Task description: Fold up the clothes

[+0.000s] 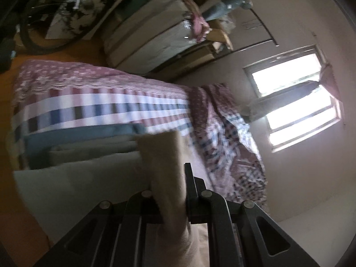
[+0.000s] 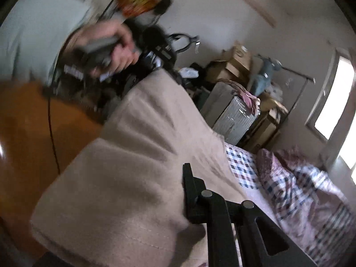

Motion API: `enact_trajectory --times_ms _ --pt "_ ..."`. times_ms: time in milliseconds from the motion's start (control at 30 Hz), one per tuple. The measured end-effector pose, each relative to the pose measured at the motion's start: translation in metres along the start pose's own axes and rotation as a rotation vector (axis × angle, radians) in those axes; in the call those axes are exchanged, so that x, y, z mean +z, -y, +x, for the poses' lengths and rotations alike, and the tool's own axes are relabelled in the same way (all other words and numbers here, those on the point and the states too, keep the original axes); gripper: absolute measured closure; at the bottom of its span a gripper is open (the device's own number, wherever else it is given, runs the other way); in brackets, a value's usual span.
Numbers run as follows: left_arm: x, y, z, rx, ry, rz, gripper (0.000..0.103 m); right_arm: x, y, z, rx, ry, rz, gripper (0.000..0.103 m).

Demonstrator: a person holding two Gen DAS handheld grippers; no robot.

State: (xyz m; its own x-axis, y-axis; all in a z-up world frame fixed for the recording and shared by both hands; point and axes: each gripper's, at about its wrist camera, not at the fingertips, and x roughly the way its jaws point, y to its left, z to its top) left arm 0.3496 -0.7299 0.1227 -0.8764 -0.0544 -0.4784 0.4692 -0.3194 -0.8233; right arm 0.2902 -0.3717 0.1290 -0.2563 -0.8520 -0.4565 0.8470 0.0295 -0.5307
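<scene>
A beige garment point(image 2: 133, 155) hangs stretched between my two grippers above the bed. My left gripper point(image 1: 175, 191) is shut on one edge of it; a narrow beige strip point(image 1: 164, 160) rises between its fingers. My right gripper point(image 2: 178, 191) is shut on another edge, and the cloth drapes over and hides its left finger. In the right wrist view the person's hand point(image 2: 115, 49) holds the left gripper at upper left. A stack of folded clothes, blue-grey point(image 1: 84, 131) and pale point(image 1: 89, 153), lies on the bed in the left wrist view.
The bed has a checked and floral cover point(image 1: 100, 102) with a crumpled quilt point(image 2: 307, 189) toward the window point(image 1: 296, 102). Boxes and a wrapped mattress point(image 1: 151, 35) stand behind the bed, next to a bicycle point(image 1: 55, 17). The floor point(image 2: 26, 115) is orange-brown.
</scene>
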Motion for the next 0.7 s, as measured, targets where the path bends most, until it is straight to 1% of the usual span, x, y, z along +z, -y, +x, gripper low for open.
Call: enact_trajectory --times_ms 67,100,133,167,200,233,300,333,367,400,433,467,500,533,567,600,700 --pt "-0.002 -0.019 0.002 0.035 -0.005 -0.004 0.092 -0.009 -0.019 0.011 -0.013 -0.053 -0.065 0.087" --pt "-0.003 -0.028 0.003 0.053 -0.007 -0.01 0.092 -0.013 -0.028 0.016 -0.019 -0.08 -0.097 0.082" --pt "-0.005 -0.035 0.002 0.057 -0.002 -0.018 0.092 -0.017 -0.037 0.022 -0.024 -0.108 -0.128 0.076" --pt "-0.006 -0.042 0.002 0.06 0.003 -0.027 0.092 -0.02 -0.045 0.024 -0.031 -0.129 -0.153 0.062" --pt "-0.008 -0.046 0.002 0.06 0.003 -0.037 0.092 -0.023 -0.051 0.023 -0.04 -0.14 -0.176 0.05" --pt "-0.009 -0.051 0.003 0.059 0.002 -0.046 0.091 -0.025 -0.059 0.019 -0.05 -0.145 -0.205 0.047" --pt "-0.009 -0.049 -0.004 0.069 0.025 -0.044 0.088 -0.03 -0.068 0.008 -0.055 -0.158 -0.252 0.038" --pt "-0.009 -0.048 -0.008 0.074 0.036 -0.042 0.087 -0.032 -0.071 0.002 -0.057 -0.166 -0.273 0.035" --pt "-0.009 -0.047 -0.011 0.079 0.047 -0.041 0.084 -0.035 -0.073 -0.004 -0.05 -0.174 -0.288 0.03" --pt "-0.008 -0.046 -0.015 0.084 0.058 -0.039 0.078 -0.038 -0.074 -0.012 -0.036 -0.181 -0.294 0.027" --pt "-0.008 -0.044 -0.019 0.089 0.069 -0.038 0.073 -0.042 -0.074 -0.023 -0.026 -0.187 -0.298 0.025" --pt "-0.008 -0.043 -0.022 0.094 0.081 -0.036 0.057 -0.046 -0.075 -0.036 -0.018 -0.191 -0.298 0.024" --pt "-0.007 -0.037 -0.033 0.11 0.124 -0.014 0.04 -0.051 -0.076 -0.049 -0.014 -0.193 -0.294 0.021" --pt "-0.006 -0.028 -0.046 0.143 0.179 0.023 0.034 -0.058 -0.075 -0.064 -0.012 -0.197 -0.282 0.019" --pt "-0.006 -0.019 -0.055 0.153 0.209 0.06 0.025 -0.065 -0.073 -0.08 -0.016 -0.203 -0.264 0.018" --pt "-0.007 -0.011 -0.063 0.163 0.24 0.097 0.021 -0.071 -0.07 -0.093 -0.026 -0.208 -0.246 0.017" --pt "-0.018 0.02 -0.081 0.113 0.278 0.167 0.018 -0.093 -0.054 -0.143 -0.069 -0.233 -0.128 0.015"
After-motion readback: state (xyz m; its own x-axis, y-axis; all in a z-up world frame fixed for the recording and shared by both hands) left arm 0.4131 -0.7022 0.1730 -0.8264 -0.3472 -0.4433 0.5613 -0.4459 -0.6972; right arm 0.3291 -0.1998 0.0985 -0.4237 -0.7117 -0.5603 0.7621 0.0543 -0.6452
